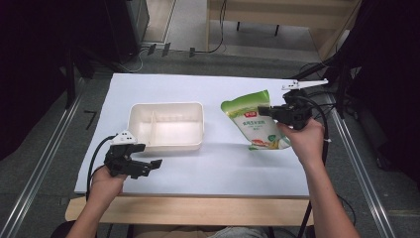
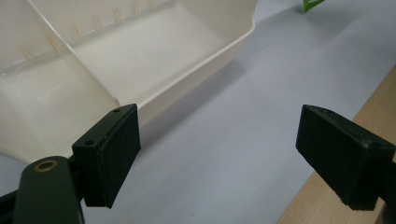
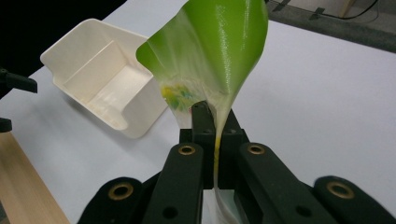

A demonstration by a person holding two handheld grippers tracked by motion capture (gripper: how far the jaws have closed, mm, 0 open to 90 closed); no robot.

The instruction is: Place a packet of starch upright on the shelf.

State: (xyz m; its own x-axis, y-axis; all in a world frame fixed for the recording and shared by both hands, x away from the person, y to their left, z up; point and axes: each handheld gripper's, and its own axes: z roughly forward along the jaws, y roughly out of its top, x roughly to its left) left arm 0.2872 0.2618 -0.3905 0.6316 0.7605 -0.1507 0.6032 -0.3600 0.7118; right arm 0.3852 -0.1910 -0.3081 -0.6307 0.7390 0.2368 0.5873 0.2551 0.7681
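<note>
The right hand-held gripper (image 1: 265, 112) is clenched on the edge of a green bag (image 1: 250, 124), which hangs lifted above the white worktop (image 1: 218, 168) at about 3 o'clock from the cream tray (image 1: 168, 145). The left hand-held gripper (image 1: 154, 165) rests released, jaws wide apart, near the tray's 7 o'clock corner, not touching it.
</note>
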